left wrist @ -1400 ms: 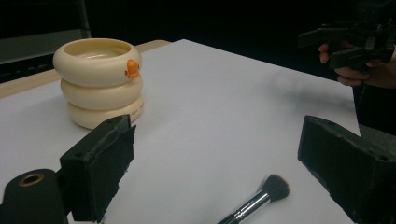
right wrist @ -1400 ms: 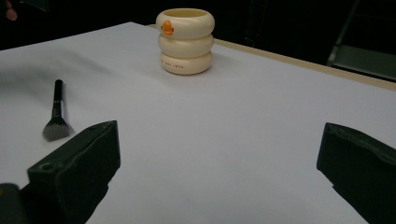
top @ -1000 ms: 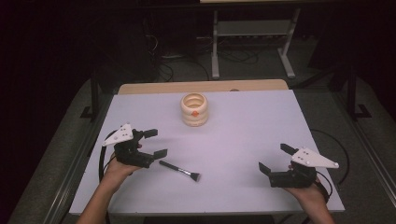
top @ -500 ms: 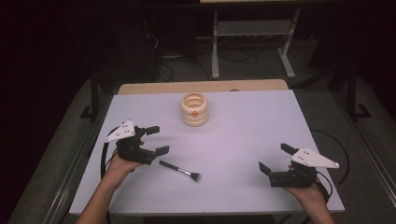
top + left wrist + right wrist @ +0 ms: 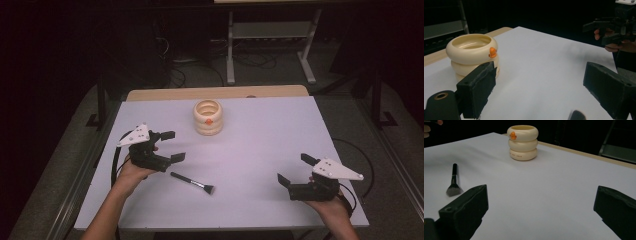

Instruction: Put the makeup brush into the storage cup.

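Lining up on the makeup brush [image 5: 192, 183], I see it lying flat on the tabletop [image 5: 280, 135], bristles toward the near edge, handle pointing up and to my left. It sits just beside the left tool [image 5: 170, 146], which hovers above and a little to the handle side, jaws spread wide with nothing between them. In the left gripper view the dark bristle tip [image 5: 577, 115] peeks in at the bottom edge, between the two pads, so I judge this as the approach step: reach begun, grasp not yet made.

Next move, as I read it: tip the left tool down over the handle, straddle it crosswise, and close. The handle is thin and lies low, so the pads need to come right down to the surface.

Right tool [image 5: 296, 172] waits well apart on the other side, jaws also spread, holding nothing; its view shows the brush [image 5: 453, 181] off to the side.

Farther back stands the cream ringed cup [image 5: 208, 117] with an orange mark, upright, likely where the brush goes.

Tabletop is plain pale white, with a wooden strip [image 5: 215, 93] along the far edge. Room behind is dark, with a metal stand [image 5: 270, 45] and cables on the floor.
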A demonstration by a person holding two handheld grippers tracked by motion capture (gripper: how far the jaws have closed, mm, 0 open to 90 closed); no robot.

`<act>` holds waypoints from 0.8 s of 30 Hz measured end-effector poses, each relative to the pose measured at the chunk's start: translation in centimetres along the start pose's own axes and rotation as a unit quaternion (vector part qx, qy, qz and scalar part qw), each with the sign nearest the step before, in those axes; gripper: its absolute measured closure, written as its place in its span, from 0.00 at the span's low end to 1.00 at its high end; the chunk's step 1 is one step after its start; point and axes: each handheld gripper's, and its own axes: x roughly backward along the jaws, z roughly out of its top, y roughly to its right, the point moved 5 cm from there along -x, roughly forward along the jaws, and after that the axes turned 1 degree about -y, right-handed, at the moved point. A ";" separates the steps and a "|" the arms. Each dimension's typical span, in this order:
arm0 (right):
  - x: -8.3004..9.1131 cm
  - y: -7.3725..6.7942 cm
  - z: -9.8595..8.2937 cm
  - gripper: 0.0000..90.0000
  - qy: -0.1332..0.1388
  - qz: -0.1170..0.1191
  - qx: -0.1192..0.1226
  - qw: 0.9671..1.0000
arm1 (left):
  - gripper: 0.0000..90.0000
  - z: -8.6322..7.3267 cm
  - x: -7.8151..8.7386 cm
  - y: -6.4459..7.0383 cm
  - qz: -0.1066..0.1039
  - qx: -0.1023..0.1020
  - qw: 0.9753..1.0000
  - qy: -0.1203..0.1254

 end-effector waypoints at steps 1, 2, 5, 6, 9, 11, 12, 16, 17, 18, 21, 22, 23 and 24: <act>0.0 0.0 0.0 0.00 0.000 0.000 0.000 1.000 | 0.11 0.0 0.0 0.0 0.000 0.000 1.000 0.000; 0.0 0.0 0.0 0.00 0.000 0.000 0.000 1.000 | 0.11 0.2 -0.2 0.0 -0.001 -0.001 1.000 0.002; 0.0 0.0 0.0 0.00 0.000 0.000 -0.001 1.000 | 0.11 0.4 -0.4 -0.1 -0.003 -0.006 1.000 -0.001; 0.0 0.0 0.0 0.00 0.000 0.000 0.000 1.000 | 0.11 0.5 -0.4 -0.1 -0.005 -0.005 1.000 0.001; 0.0 0.0 0.0 0.00 0.001 0.000 -0.002 1.000 | 0.11 0.6 -0.7 -0.1 -0.007 -0.009 1.000 -0.008; 0.1 0.1 0.0 0.00 0.001 0.000 -0.001 1.000 | 0.11 0.7 -0.7 -0.1 -0.009 -0.010 1.000 -0.012; 0.1 0.1 0.0 0.00 0.002 -0.001 -0.001 1.000 | 0.11 0.8 -0.8 -0.2 -0.009 -0.012 1.000 -0.011; 0.0 0.0 0.0 0.00 0.002 0.001 -0.003 1.000 | 0.11 0.9 -0.9 -0.3 -0.012 -0.014 1.000 -0.016; 0.0 0.0 0.0 0.00 0.002 0.002 -0.003 1.000 | 0.11 0.9 -1.0 -0.2 -0.013 -0.012 1.000 -0.019; 0.0 0.0 0.0 0.00 0.000 0.003 -0.003 1.000 | 0.11 0.9 -1.0 -0.2 -0.013 -0.011 1.000 -0.019; 0.0 0.0 0.0 0.00 -0.001 0.002 0.000 1.000 | 0.11 0.9 -1.2 -0.2 -0.015 -0.015 0.999 -0.027; 0.0 0.0 0.0 0.00 0.000 0.003 -0.003 1.000 | 0.11 0.9 -1.2 -0.2 -0.017 -0.016 0.999 -0.028; 0.0 0.0 0.0 0.00 -0.001 0.002 -0.003 1.000 | 0.11 0.9 -1.2 -0.2 -0.017 -0.016 0.999 -0.028; -0.1 0.0 0.0 0.00 -0.001 0.002 -0.003 1.000 | 0.11 1.0 -1.3 -0.2 -0.018 -0.019 0.999 -0.036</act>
